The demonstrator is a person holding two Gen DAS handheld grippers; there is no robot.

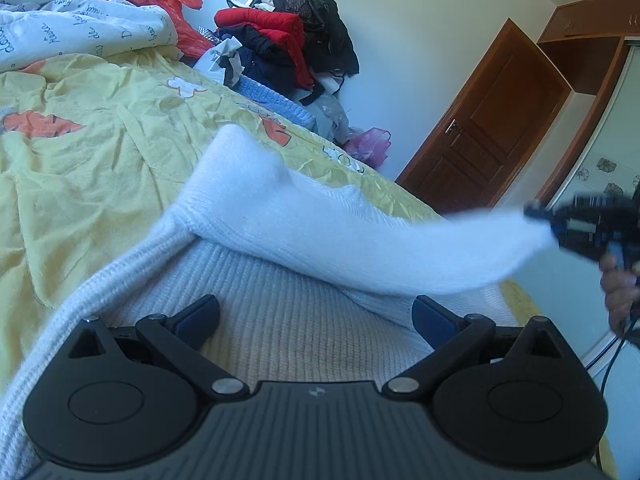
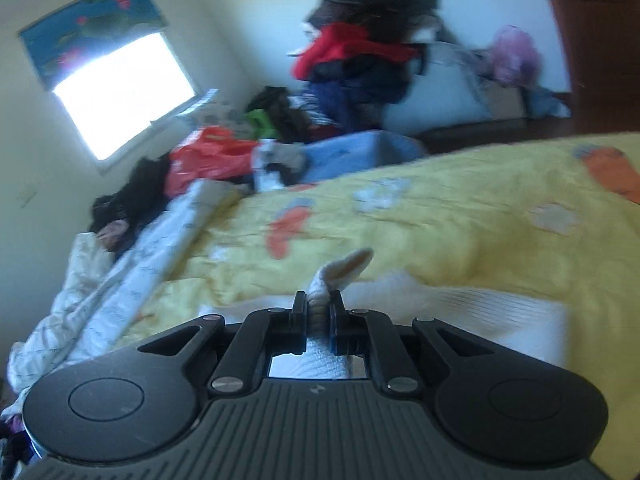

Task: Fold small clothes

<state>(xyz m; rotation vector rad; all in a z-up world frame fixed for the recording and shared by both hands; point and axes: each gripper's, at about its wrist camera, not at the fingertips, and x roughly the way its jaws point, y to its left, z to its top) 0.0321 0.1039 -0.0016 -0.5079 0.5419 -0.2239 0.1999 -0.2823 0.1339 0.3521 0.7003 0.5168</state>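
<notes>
Left gripper (image 1: pixel 316 316): jaws spread, holding nothing, poised over the white sweater (image 1: pixel 280 332) lying on the bed (image 1: pixel 100 168). Right gripper (image 2: pixel 319 312): jaws pinching a sweater sleeve (image 1: pixel 360 236), lifted across the body. Folding appears barely begun; remaining folds outstanding. Beyond, a clothes pile (image 1: pixel 288 44) awaits.
</notes>
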